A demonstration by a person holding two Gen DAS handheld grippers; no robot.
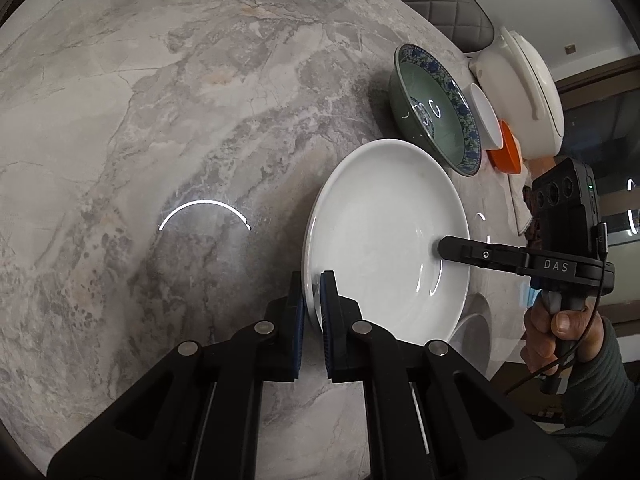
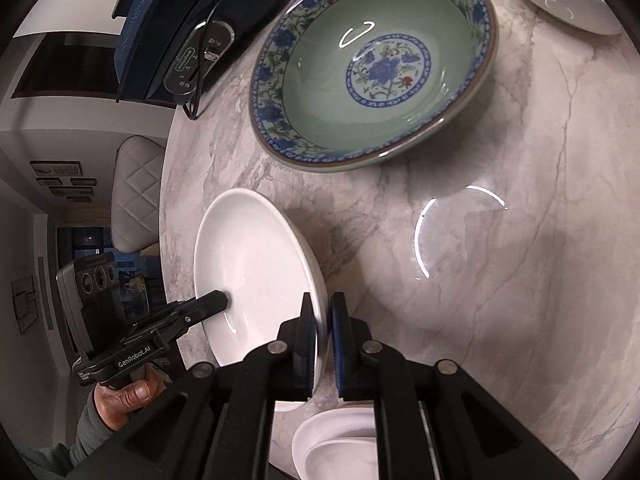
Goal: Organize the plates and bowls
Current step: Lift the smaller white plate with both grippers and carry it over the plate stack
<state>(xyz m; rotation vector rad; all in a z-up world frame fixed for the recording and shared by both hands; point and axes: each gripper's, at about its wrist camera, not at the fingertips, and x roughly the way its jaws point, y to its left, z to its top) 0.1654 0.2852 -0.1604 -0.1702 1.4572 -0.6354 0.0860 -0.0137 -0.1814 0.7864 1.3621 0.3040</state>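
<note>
A white deep plate [image 1: 384,240] is held between both grippers over the marble table [image 1: 160,120]. My left gripper [image 1: 314,292] is shut on its near rim. My right gripper [image 2: 323,312] is shut on the opposite rim of the same plate [image 2: 256,264]. Each gripper shows in the other's view, the right one [image 1: 444,249] and the left one [image 2: 222,301], gripping the far rim. A green bowl with a blue floral rim [image 1: 434,108] stands beyond the plate; it also shows in the right wrist view [image 2: 372,64].
A small white bowl [image 1: 486,116], an orange dish [image 1: 508,152] and a large white lidded pot [image 1: 524,92] stand behind the green bowl. A dark appliance with a cord [image 2: 180,32] sits at the table's edge. White dishes [image 2: 340,444] lie under the right gripper. A padded chair [image 2: 136,196] stands beside the table.
</note>
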